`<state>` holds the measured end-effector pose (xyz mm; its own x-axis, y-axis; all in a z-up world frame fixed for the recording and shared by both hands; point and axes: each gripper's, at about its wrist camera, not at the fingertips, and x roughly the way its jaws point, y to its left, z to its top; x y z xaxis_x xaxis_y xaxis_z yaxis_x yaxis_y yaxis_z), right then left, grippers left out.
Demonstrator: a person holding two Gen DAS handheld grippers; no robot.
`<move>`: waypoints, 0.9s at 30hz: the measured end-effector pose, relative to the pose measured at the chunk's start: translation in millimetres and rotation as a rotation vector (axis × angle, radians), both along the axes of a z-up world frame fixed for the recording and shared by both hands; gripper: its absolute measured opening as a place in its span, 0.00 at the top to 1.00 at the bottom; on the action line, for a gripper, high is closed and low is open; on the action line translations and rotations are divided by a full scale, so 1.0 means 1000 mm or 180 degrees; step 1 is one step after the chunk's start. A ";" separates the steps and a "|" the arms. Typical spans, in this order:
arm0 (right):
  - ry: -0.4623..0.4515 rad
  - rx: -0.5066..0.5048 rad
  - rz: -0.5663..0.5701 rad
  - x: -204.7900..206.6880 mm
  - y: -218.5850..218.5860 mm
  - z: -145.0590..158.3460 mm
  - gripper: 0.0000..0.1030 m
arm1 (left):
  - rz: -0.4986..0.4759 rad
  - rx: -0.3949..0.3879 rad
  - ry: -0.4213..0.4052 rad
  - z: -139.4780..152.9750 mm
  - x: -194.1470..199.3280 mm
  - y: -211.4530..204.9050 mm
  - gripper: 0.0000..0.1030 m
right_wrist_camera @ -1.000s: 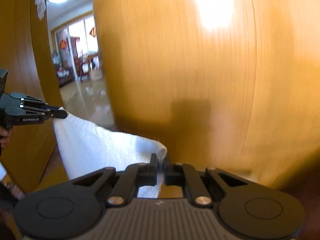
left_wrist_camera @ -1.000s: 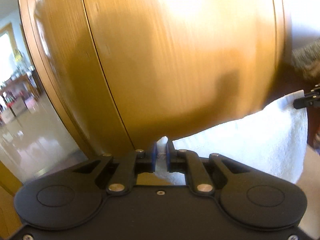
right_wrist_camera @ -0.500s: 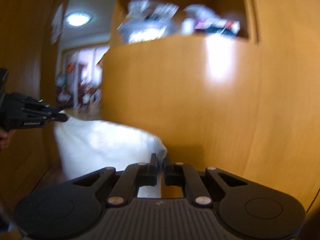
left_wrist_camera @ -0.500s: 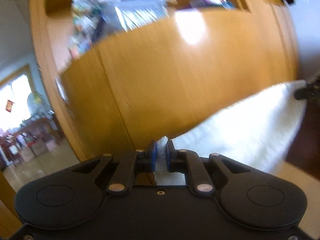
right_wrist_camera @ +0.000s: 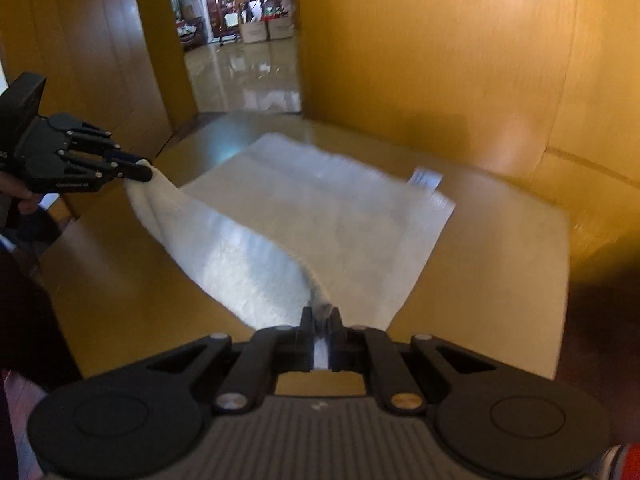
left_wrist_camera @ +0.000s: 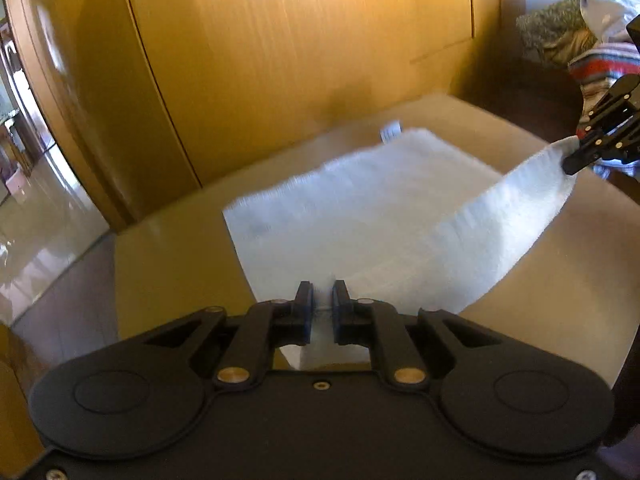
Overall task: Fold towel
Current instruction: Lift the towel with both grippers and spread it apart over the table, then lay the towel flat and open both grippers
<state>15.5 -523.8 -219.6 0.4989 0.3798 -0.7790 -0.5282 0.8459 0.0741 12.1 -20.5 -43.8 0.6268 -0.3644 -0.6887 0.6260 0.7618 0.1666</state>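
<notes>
A white towel (left_wrist_camera: pixel 360 208) lies with its far part flat on a tan table (left_wrist_camera: pixel 168 256); a small label sits at its far corner (left_wrist_camera: pixel 390 132). My left gripper (left_wrist_camera: pixel 320 306) is shut on one near corner. My right gripper (right_wrist_camera: pixel 321 320) is shut on the other near corner. The near edge hangs lifted between them above the table. The towel also shows in the right wrist view (right_wrist_camera: pixel 320 216), with the left gripper (right_wrist_camera: pixel 142 172) at the left. The right gripper (left_wrist_camera: pixel 572 160) shows at the right of the left wrist view.
A wooden cabinet wall (left_wrist_camera: pixel 304 40) stands just behind the table. A doorway (right_wrist_camera: pixel 240 40) opens onto a shiny tiled floor at the left. Piled cloths and a striped fabric (left_wrist_camera: pixel 600 60) lie at the far right.
Both grippers have swung down from facing the cabinet to facing the table. The towel, held up in the air before, now has its far part laid on the table.
</notes>
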 end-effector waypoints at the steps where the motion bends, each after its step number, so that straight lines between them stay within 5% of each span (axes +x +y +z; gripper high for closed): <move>1: 0.0018 0.0004 0.0008 -0.002 -0.002 -0.003 0.95 | 0.0007 0.0004 0.0008 -0.002 -0.001 0.004 0.93; 6: 0.0106 0.0098 -0.0086 -0.021 -0.003 -0.018 0.94 | -0.0005 0.0103 0.0136 -0.006 -0.015 0.007 0.88; 9: 0.0137 0.0142 -0.0114 -0.034 -0.003 -0.023 0.91 | 0.0067 0.0121 0.0166 -0.018 -0.035 0.012 0.65; 11: 0.0108 0.0130 -0.0111 -0.042 -0.003 -0.022 0.71 | 0.0131 0.0108 0.0168 -0.020 -0.037 0.014 0.44; 14: -0.0021 0.0119 -0.0127 -0.054 -0.006 -0.016 0.28 | 0.0208 0.0109 0.0139 -0.019 -0.050 0.019 0.42; 19: -0.0541 -0.0024 -0.0241 -0.093 0.007 -0.018 0.04 | 0.0340 0.0245 0.0120 -0.023 -0.067 0.025 0.32; 23: -0.0901 -0.0140 -0.0387 -0.103 0.018 -0.010 0.02 | 0.0523 0.0403 -0.0124 -0.023 -0.075 0.018 0.26; 27: -0.0858 -0.0055 -0.0272 -0.111 0.025 -0.012 0.02 | 0.0696 0.0121 0.0313 -0.024 -0.063 0.020 0.25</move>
